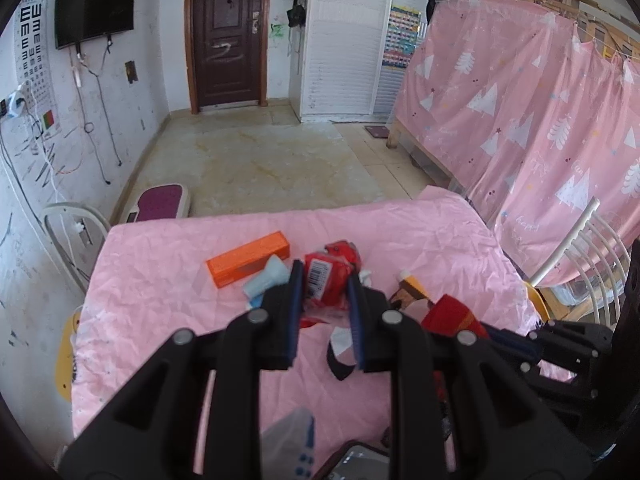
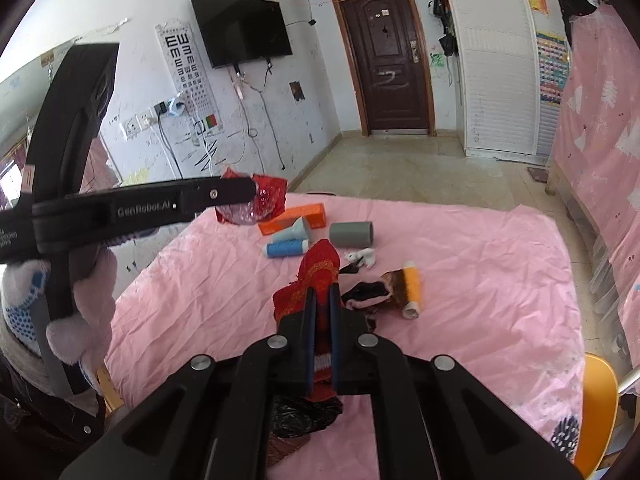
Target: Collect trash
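Left gripper (image 1: 323, 280) pinches a crumpled red wrapper (image 1: 326, 280) with a barcode label between its blue pads, lifted above the table (image 1: 168, 288), which is covered by a wrinkled pink cloth. In the right wrist view the same wrapper (image 2: 256, 202) hangs from the tip of that gripper (image 2: 250, 192), off the table's far left edge, with a gloved hand (image 2: 80, 300) on the handle.

Right gripper (image 2: 323, 292) is pressed together on a red packet (image 2: 316, 276) with gold print, which stands up between the pads. A black bag (image 2: 304, 416) lies under it on the near part of the table.

On the cloth beyond lie an orange box (image 2: 296, 218), a pale blue tube (image 2: 294, 234) leaning against it, a blue spool (image 2: 286, 249), a grey roll (image 2: 352, 234), a small white figure (image 2: 362, 258), and a yellow spool (image 2: 412, 288) beside a dark brown wrapper (image 2: 376, 292). These are close together near the table's middle, apart from both grippers.

An orange chair (image 2: 598, 400) stands at the table's right near corner.
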